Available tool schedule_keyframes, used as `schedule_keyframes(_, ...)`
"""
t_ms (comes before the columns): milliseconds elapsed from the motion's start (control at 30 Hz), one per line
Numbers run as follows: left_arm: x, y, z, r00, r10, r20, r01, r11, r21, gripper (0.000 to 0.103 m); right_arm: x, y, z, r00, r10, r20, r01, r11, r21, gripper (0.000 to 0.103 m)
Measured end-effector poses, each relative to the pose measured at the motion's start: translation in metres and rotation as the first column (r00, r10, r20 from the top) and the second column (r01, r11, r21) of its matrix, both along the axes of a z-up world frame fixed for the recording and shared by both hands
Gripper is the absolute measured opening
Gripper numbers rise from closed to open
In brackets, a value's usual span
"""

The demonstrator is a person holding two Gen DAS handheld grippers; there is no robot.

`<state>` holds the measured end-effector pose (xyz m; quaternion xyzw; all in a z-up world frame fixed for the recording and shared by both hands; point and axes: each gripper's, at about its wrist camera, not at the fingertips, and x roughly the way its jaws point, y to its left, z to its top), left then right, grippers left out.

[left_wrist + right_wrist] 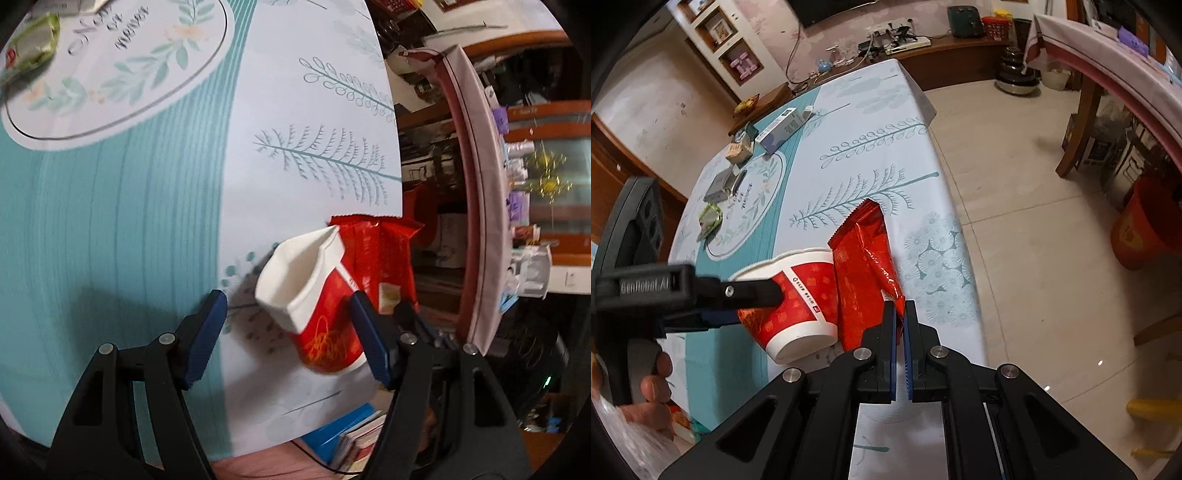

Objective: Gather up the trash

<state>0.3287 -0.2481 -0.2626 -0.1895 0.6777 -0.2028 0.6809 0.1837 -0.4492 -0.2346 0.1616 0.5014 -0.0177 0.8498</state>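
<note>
My left gripper [288,317] is spread wide, its blue ribbed pads on either side of a crushed paper cup [314,291] that lies on its side near the table edge; the right-hand pad sits just beside the cup's red wall, the other is clear of it, so I am not gripping. The cup is red with gold print and a white rim, the mouth dented into an angular shape, and its white inside looks bare as far as I can see. Just beyond it lies a glossy red foil wrapper [373,254], crinkled, with a serrated end, overhanging the table edge. My right gripper [900,314] is clenched on that wrapper's [864,273] near corner, pads nearly together with the foil pinched between them. The tablecloth [129,229] is smooth and printed with teal bands, fern sprigs and an oval wreath. The right view gives me what the left does not: the cup's [798,299] flat white base, the left gripper [731,295] reaching in from the side, a red bucket [1141,229] on the tiled floor, and boxes [779,129] far down the table. Both views show a crumpled green packet [711,218], blurred at the left view's corner.
</note>
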Motion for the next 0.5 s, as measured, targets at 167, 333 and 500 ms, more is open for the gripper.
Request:
schedule_keyframes(167, 0.004, -0.021, 0.001, 0.999, -0.026, 0.048, 0.025, 1.000, 0.019, 0.060, 0.001, 0.001, -0.005, 1.000, 0.017, -0.005, -0.017, 1.000, -0.014, 0.003)
schedule_keyframes(333, 0.005, -0.049, 0.007, 0.989, -0.104, 0.106, 0.100, 0.994, 0.041, 0.030, 0.004, -0.002, -0.009, 1.000, 0.011, -0.019, -0.012, 1.000, -0.020, 0.003)
schedule_keyframes(500, -0.006, -0.071, 0.028, 0.949, -0.226, 0.222, 0.183, 0.963, 0.198, 0.027, 0.008, 0.000, -0.007, 1.000, 0.022, -0.012, -0.022, 1.000, -0.020, 0.003)
